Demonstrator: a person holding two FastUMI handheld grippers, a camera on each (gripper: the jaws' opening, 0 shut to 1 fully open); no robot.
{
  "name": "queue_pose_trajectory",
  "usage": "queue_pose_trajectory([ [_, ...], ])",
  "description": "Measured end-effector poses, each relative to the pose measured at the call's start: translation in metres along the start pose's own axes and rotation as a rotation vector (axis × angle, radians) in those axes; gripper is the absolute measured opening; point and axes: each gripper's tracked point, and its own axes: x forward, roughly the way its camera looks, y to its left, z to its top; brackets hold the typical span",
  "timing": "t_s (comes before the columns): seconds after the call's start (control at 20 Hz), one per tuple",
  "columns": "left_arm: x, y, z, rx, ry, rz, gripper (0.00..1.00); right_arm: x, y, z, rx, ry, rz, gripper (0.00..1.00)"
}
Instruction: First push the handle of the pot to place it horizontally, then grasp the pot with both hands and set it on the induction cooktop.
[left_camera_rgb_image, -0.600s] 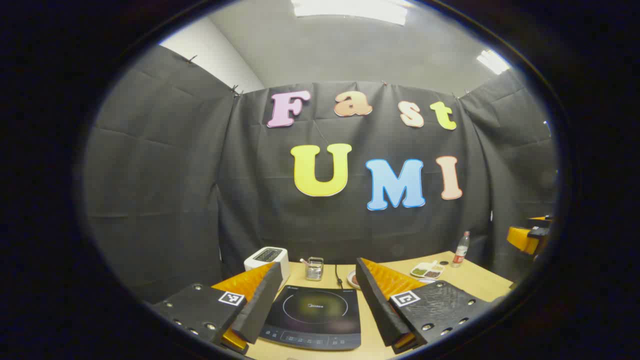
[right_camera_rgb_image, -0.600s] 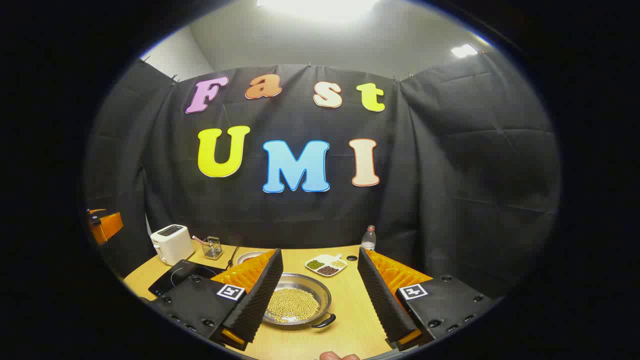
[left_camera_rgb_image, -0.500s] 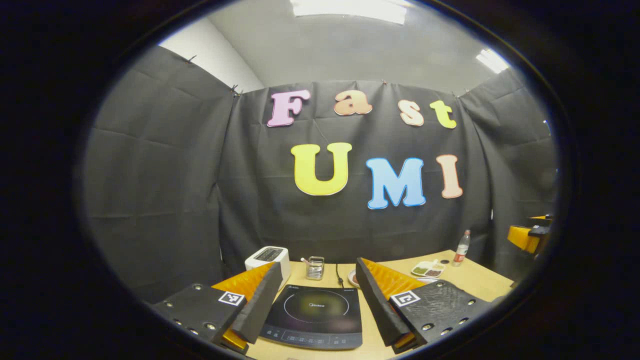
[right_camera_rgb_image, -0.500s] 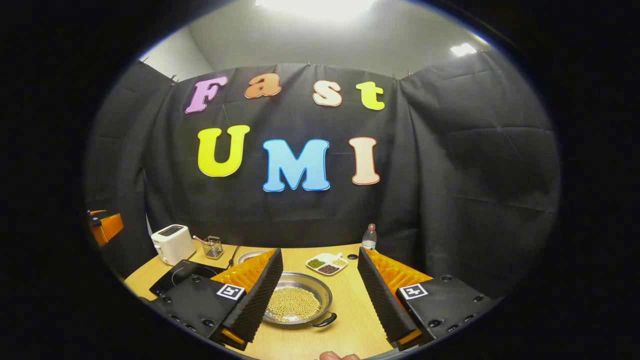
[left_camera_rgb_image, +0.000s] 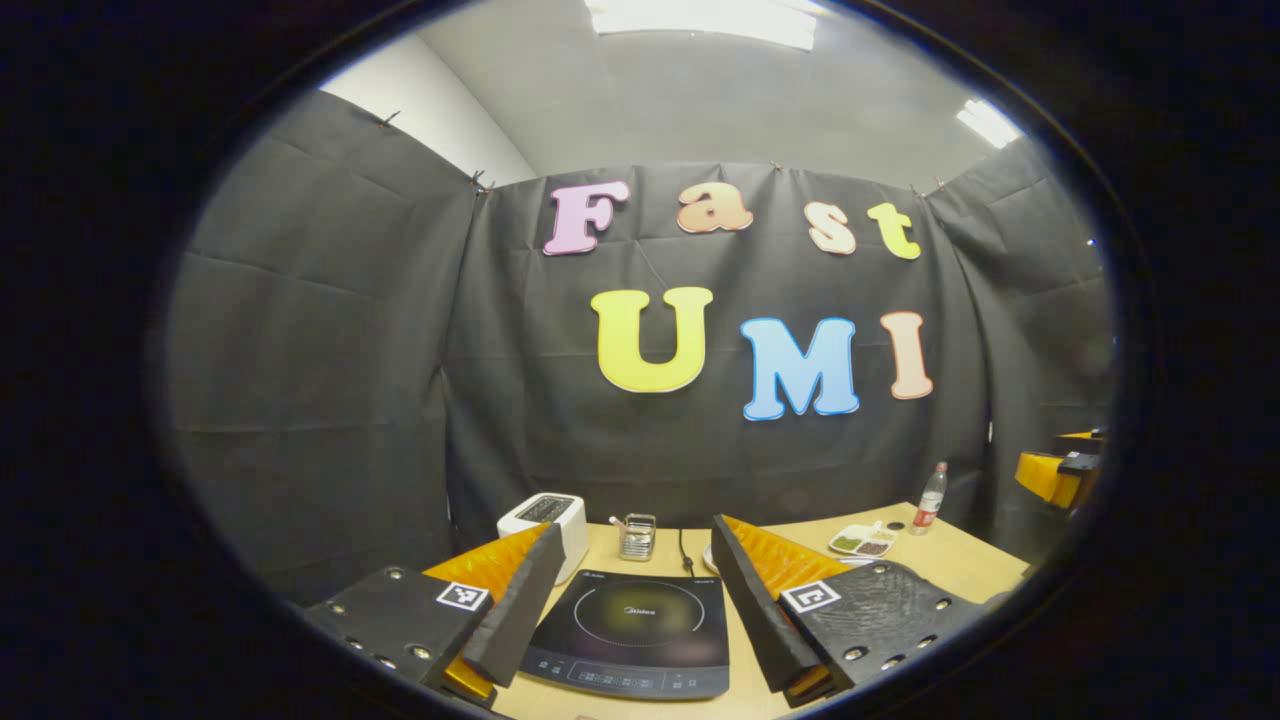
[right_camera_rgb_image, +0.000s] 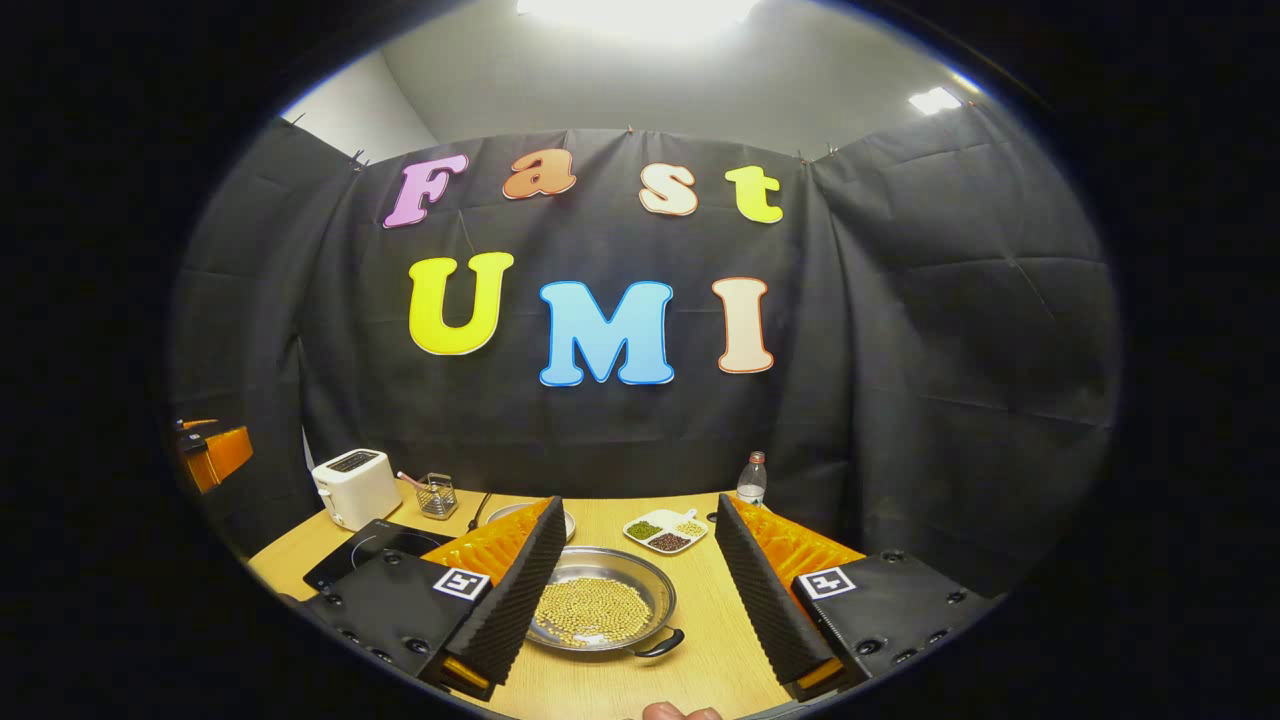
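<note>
Pot (right_camera_rgb_image: 600, 612) position: on the wooden table (right_camera_rgb_image: 700, 620), in the right gripper view between my right gripper's (right_camera_rgb_image: 632, 590) fingers, which stand wide apart and clamp nothing. It is a shallow steel pan filled with pale beans; one dark handle (right_camera_rgb_image: 662, 645) points toward the near right, the opposite side is hidden behind my finger. Induction cooktop (left_camera_rgb_image: 632, 634) position: flat on the table and bare on top, framed between the spread fingers of my left gripper (left_camera_rgb_image: 632, 600), which also hold nothing. In the right gripper view the cooktop lies to the pot's left, apart from it. Behind it stand a white toaster (left_camera_rgb_image: 546, 516) and a small wire basket (left_camera_rgb_image: 636, 536). Farther right are a divided dish (right_camera_rgb_image: 665, 530) of mixed grains and a bottle (right_camera_rgb_image: 751, 480).
</note>
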Motion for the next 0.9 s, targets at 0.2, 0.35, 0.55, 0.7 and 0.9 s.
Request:
queue_pose_trajectory([
  [0.2, 0.004, -0.006, -0.006, -0.011, 0.017, -0.018, 0.90, 0.003, -0.001, -0.002, -0.003, 0.008, 0.006, 0.94],
  [0.35, 0.007, -0.014, -0.011, -0.036, 0.037, -0.041, 0.90, 0.006, -0.001, -0.004, 0.012, 0.019, 0.013, 0.94],
  [0.55, 0.012, -0.020, -0.015, -0.040, 0.052, -0.064, 0.87, 0.009, -0.002, -0.009, 0.021, 0.048, 0.017, 0.94],
  [0.7, 0.016, -0.022, -0.018, -0.043, 0.057, -0.075, 0.87, 0.013, -0.004, -0.012, 0.020, 0.070, 0.018, 0.94],
  [0.9, 0.019, -0.021, -0.022, -0.049, 0.066, -0.077, 0.90, 0.018, -0.001, -0.015, 0.018, 0.097, 0.030, 0.99],
])
